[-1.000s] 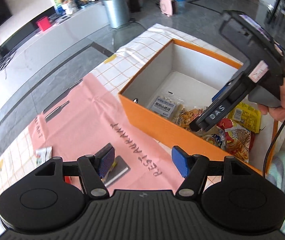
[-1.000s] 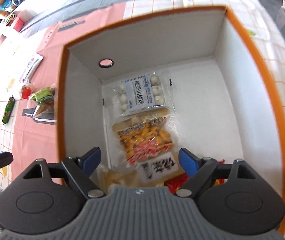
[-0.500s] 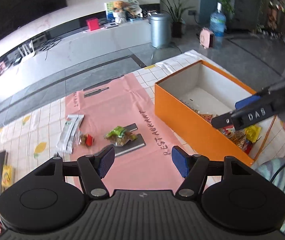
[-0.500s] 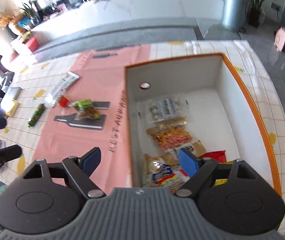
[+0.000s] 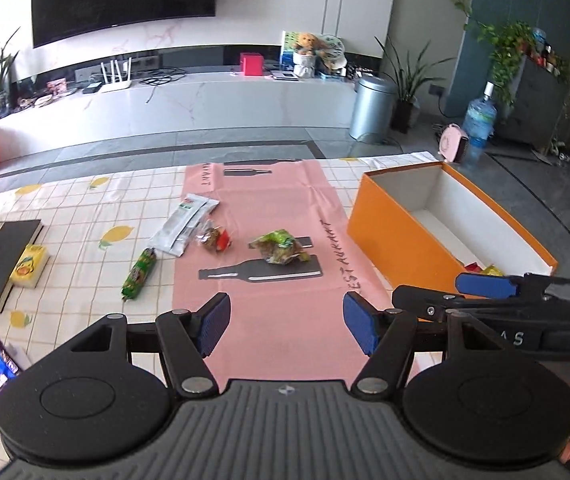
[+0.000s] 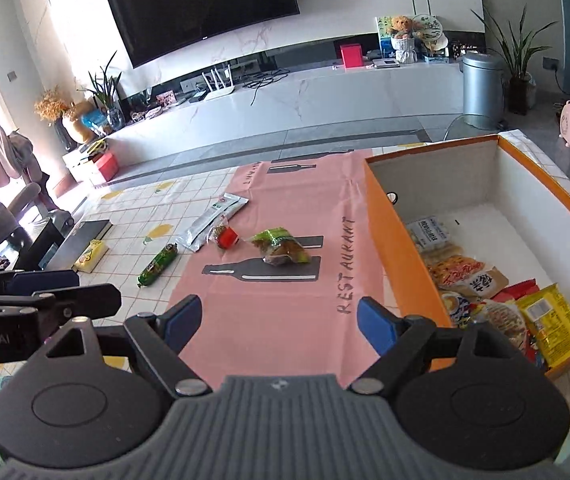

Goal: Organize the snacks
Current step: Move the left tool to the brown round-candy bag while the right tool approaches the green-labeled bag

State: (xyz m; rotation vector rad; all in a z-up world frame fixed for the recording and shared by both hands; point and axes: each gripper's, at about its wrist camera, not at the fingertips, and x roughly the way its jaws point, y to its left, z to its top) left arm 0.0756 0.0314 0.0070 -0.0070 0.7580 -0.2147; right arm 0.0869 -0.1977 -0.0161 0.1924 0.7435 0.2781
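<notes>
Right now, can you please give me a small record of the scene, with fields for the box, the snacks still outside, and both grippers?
box: orange box, open, several snack packets inside
snacks outside: green packet on the pink mat; red-and-clear packet; silver sachets; green sausage stick on the checked cloth
left gripper: open, empty, above the mat
right gripper: open, empty, above the mat

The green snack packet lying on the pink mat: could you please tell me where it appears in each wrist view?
Left wrist view: the green snack packet lies just above centre, on the pink mat.
Right wrist view: the packet again sits near centre, left of the orange box.
Shared landmark: the dark bottle print beneath it.
</notes>
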